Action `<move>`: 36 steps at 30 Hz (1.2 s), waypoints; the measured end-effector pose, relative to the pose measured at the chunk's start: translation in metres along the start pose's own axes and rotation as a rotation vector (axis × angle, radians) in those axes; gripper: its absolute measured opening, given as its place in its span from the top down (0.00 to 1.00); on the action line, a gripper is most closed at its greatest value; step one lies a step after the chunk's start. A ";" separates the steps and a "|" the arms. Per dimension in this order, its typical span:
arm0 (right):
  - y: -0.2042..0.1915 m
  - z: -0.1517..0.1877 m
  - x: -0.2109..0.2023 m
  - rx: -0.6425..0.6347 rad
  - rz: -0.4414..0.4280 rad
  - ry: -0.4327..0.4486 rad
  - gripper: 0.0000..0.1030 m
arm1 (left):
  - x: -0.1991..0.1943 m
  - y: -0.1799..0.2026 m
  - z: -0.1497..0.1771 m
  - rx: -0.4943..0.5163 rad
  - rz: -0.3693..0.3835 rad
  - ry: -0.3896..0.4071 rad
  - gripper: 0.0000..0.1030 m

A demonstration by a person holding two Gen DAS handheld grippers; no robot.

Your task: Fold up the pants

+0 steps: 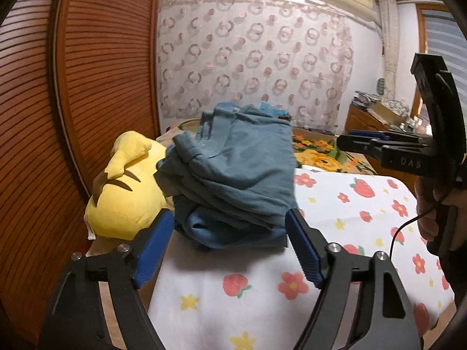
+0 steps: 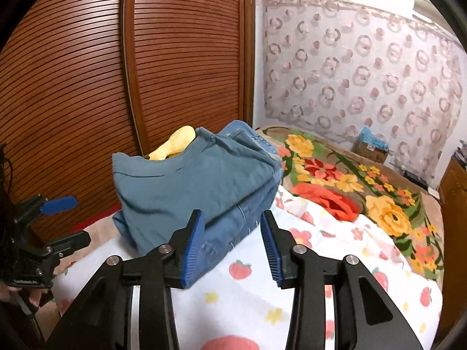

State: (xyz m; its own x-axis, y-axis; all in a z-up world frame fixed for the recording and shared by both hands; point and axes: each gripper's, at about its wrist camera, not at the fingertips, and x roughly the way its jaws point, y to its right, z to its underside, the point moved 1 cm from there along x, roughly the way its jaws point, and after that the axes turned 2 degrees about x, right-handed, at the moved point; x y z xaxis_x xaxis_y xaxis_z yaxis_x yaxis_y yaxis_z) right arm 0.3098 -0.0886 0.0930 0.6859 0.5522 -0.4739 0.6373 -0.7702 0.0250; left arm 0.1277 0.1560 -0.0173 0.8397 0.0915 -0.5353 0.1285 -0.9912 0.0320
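Note:
Folded blue-grey pants (image 1: 233,172) lie in a stack on the white strawberry-print sheet (image 1: 262,291), atop other folded blue garments. My left gripper (image 1: 230,230) is open and empty, its blue pads either side of the stack's near edge, just short of it. In the right wrist view the stack (image 2: 192,183) sits ahead, and my right gripper (image 2: 232,233) is open and empty just in front of its lower edge. The right gripper also shows at the right of the left wrist view (image 1: 379,143); the left gripper shows at the left of the right wrist view (image 2: 55,218).
A yellow plush toy (image 1: 128,186) lies against the stack's left side, next to the slatted wooden wardrobe (image 1: 58,116). A floral blanket (image 2: 364,180) covers the far bed. A cardboard box (image 2: 372,145) and a wooden dresser (image 1: 376,122) stand at the back right.

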 end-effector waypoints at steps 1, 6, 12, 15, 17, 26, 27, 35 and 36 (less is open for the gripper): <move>-0.002 0.002 -0.006 0.002 -0.003 0.002 0.58 | -0.004 0.003 0.000 0.009 0.004 0.002 0.19; -0.009 0.014 -0.033 0.024 0.002 0.021 0.51 | -0.025 0.015 -0.001 0.041 0.004 0.033 0.07; -0.018 0.030 -0.061 0.038 0.024 0.043 0.43 | -0.050 0.027 -0.004 0.059 0.004 0.075 0.00; -0.022 0.036 -0.074 0.049 0.043 0.061 0.38 | -0.062 0.031 -0.005 0.066 0.017 0.094 0.00; -0.026 0.041 -0.085 0.055 0.056 0.071 0.35 | -0.068 0.036 -0.006 0.072 0.032 0.098 0.00; -0.038 0.070 -0.128 0.104 0.096 0.102 0.32 | -0.094 0.062 -0.005 0.123 0.070 0.134 0.00; -0.040 0.072 -0.131 0.109 0.097 0.104 0.32 | -0.096 0.066 -0.004 0.130 0.067 0.140 0.00; -0.048 0.095 -0.165 0.154 0.147 0.121 0.32 | -0.102 0.091 0.000 0.136 0.104 0.124 0.00; -0.048 0.096 -0.169 0.159 0.152 0.124 0.32 | -0.103 0.093 0.001 0.138 0.118 0.122 0.00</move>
State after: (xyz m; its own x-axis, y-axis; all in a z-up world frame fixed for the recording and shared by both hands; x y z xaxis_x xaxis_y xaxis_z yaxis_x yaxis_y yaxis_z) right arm 0.1293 -0.1756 0.0875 0.8139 0.4533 -0.3635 0.4669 -0.8826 -0.0554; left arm 0.0526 0.0540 0.0395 0.9032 -0.0238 -0.4285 -0.0412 -0.9987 -0.0313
